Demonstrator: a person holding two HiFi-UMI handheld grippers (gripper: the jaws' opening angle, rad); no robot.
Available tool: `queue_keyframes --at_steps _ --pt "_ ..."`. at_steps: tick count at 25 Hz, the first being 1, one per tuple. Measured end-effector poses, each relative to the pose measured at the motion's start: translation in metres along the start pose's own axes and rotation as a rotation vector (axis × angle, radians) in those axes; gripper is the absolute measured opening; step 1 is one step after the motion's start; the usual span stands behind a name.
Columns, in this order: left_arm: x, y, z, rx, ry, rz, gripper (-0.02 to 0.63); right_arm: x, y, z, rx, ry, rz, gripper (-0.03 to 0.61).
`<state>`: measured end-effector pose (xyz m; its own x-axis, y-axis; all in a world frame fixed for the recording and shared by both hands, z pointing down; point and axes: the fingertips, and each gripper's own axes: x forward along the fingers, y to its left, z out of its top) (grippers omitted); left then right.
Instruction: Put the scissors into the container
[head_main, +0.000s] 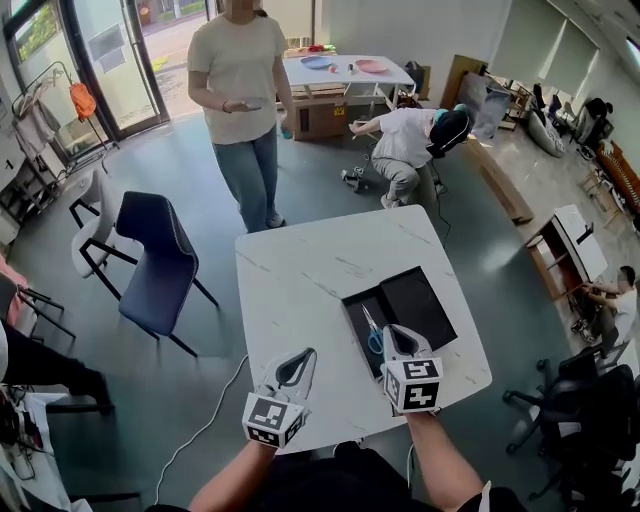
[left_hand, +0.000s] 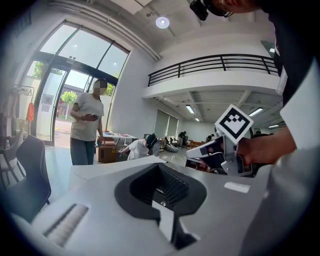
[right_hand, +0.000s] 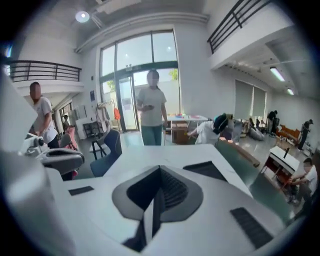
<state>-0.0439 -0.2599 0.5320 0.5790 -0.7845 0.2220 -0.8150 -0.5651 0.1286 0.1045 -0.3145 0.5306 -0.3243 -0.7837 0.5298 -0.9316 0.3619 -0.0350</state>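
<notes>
Grey floor (head_main: 180, 190), a dark blue chair (head_main: 155, 265), tall glass doors (head_main: 110, 60).

A large open lab or workshop hall: tall glass doors (head_main: 100, 60), a railed mezzanine (left_hand: 215, 65), a polished grey floor (head_main: 200, 180), a white desk (head_main: 300, 290), loose chairs (head_main: 150, 260), and a cardboard box (head_main: 320, 115).

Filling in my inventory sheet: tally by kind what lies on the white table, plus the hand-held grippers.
scissors: 1
black container: 1
hand-held grippers: 2 (left hand-held gripper, right hand-held gripper)
Total: 4
</notes>
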Motion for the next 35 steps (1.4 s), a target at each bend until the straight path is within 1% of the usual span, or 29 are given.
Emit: queue_keyframes --at_steps 3,5,8,11,17,28,35 --pt "0.003 -0.005 0.012 0.004 -0.024 -0.012 0.009 -0.031 0.01 0.028 -0.019 -0.201 -0.017 0.006" --pt "0.004 -0.008 0.019 -0.003 -0.034 -0.016 0.01 -0.051 0.018 0.039 -0.028 -0.309 -0.016 0.006" --pt "0.002 -0.011 0.028 0.002 -0.042 -0.016 0.011 -0.076 0.029 0.052 -0.074 -0.423 -0.014 0.005" --pt "0.0 -0.012 0.032 0.019 -0.049 -0.017 0.01 -0.092 0.033 0.063 -0.108 -0.488 -0.023 0.005" --pt "-0.002 -0.013 0.038 0.018 -0.062 -0.011 0.009 -0.099 0.029 0.067 -0.108 -0.512 -0.023 0.005" --pt "-0.006 -0.01 0.033 0.019 -0.058 0.004 0.009 -0.097 0.032 0.047 -0.113 -0.473 -0.005 0.005" --pt "-0.007 -0.005 0.039 0.033 -0.065 0.017 0.009 -0.096 0.033 0.049 -0.126 -0.47 -0.006 0.005"
